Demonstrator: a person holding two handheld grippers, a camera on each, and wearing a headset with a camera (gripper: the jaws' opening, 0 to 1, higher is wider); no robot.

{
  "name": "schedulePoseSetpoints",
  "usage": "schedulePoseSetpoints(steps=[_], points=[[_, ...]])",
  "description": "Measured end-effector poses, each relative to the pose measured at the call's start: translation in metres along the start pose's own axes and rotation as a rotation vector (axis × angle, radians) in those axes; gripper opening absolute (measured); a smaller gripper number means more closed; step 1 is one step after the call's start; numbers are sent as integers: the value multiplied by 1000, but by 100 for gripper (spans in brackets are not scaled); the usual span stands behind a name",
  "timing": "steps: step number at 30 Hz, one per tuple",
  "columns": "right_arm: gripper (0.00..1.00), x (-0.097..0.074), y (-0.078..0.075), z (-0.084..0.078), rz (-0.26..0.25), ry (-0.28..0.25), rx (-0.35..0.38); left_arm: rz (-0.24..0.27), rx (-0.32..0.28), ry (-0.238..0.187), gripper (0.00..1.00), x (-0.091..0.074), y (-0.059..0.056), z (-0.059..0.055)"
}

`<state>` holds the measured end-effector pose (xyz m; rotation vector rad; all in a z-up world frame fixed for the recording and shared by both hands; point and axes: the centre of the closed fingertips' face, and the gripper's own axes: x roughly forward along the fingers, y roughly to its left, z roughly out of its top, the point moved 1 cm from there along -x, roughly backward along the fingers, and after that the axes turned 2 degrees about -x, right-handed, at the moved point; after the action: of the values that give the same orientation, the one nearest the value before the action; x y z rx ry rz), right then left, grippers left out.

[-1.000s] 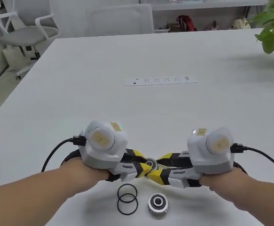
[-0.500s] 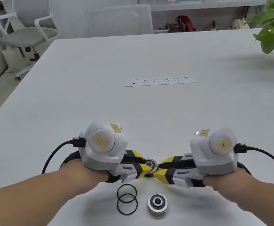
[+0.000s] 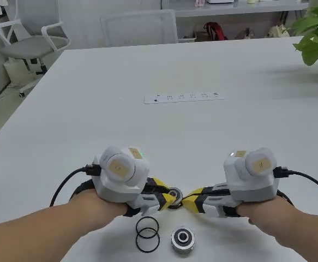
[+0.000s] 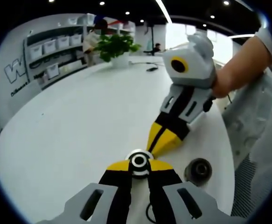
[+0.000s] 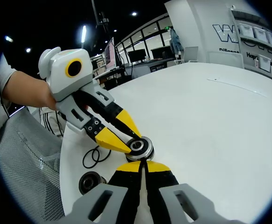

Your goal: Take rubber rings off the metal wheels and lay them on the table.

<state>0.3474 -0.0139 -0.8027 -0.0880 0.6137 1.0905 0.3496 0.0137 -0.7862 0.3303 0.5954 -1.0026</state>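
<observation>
My left gripper (image 3: 167, 197) is shut on a small metal wheel (image 3: 174, 194) with a black rubber ring around it, held just above the white table (image 3: 164, 136). In the left gripper view the wheel (image 4: 139, 160) sits between the yellow tips of the left gripper (image 4: 139, 165). My right gripper (image 3: 187, 202) is shut, its tips at the wheel's rim (image 5: 140, 147); whether they pinch the ring is unclear. Two loose rubber rings (image 3: 148, 233) overlap on the table near me, beside a second wheel (image 3: 183, 238).
A flat white power strip (image 3: 185, 96) lies mid-table. A green plant (image 3: 316, 38) stands at the far right corner, and office chairs (image 3: 33, 38) stand beyond the far left edge. Black cables (image 3: 66, 177) trail from both grippers.
The right gripper has drawn slightly to the right, opening a small space from the wheel. The head camera has tilted a little. The left gripper still holds the wheel.
</observation>
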Motion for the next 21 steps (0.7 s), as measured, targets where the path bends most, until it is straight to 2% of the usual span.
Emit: schedulePoseSetpoints(steps=[16,18,21], points=[[0,-5,-2,3,9,-49,150,18,19,11,13,-1,-2,-1],[0,-6,-3,9,15,-87,190,18,16,11,13,-1,-2,-1],[0,-6,-3,9,14,-88,197,20,11,10,13,0,-1,-1]])
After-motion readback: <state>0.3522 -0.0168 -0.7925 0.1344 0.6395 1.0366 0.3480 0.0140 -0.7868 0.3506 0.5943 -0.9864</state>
